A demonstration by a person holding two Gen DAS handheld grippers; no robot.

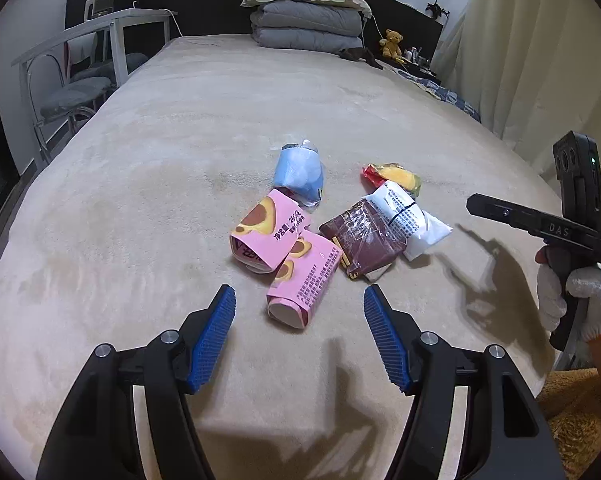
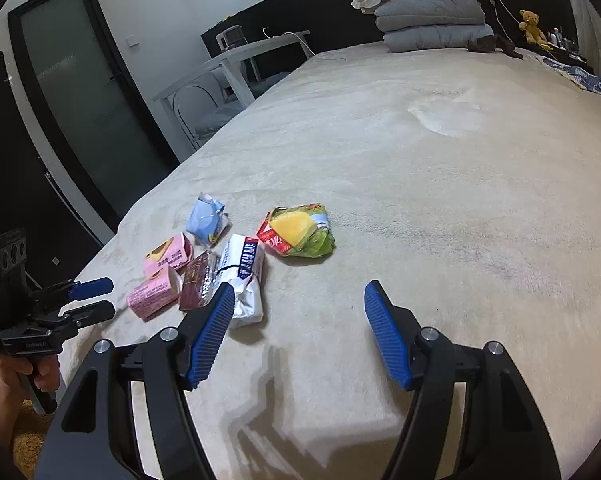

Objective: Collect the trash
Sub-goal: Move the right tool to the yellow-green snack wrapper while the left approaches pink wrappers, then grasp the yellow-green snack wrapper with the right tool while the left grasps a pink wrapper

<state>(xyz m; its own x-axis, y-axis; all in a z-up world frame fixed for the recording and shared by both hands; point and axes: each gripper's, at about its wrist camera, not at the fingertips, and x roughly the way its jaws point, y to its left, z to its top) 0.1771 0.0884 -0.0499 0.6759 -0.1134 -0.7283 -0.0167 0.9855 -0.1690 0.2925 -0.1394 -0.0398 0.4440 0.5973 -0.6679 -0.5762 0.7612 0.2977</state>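
Several pieces of trash lie in a cluster on the beige bed (image 1: 180, 128). Two pink cartons (image 1: 300, 280) lie nearest my left gripper (image 1: 299, 300), which is open and empty just in front of them. Beside them are a dark red wrapper (image 1: 364, 236), a white packet (image 1: 408, 216), a blue packet (image 1: 300, 172) and a yellow-green wrapper (image 1: 396, 176). My right gripper (image 2: 299, 300) is open and empty, hovering just right of the white packet (image 2: 244, 276), with the yellow-green wrapper (image 2: 300, 236) ahead of it.
Folded grey quilts and a pillow (image 1: 308, 20) are stacked at the headboard, with a teddy bear (image 1: 392, 42) at the far right. A white table and chairs (image 1: 88, 64) stand left of the bed. A dark door (image 2: 84, 92) shows in the right wrist view. Curtains (image 1: 532, 52) hang on the right.
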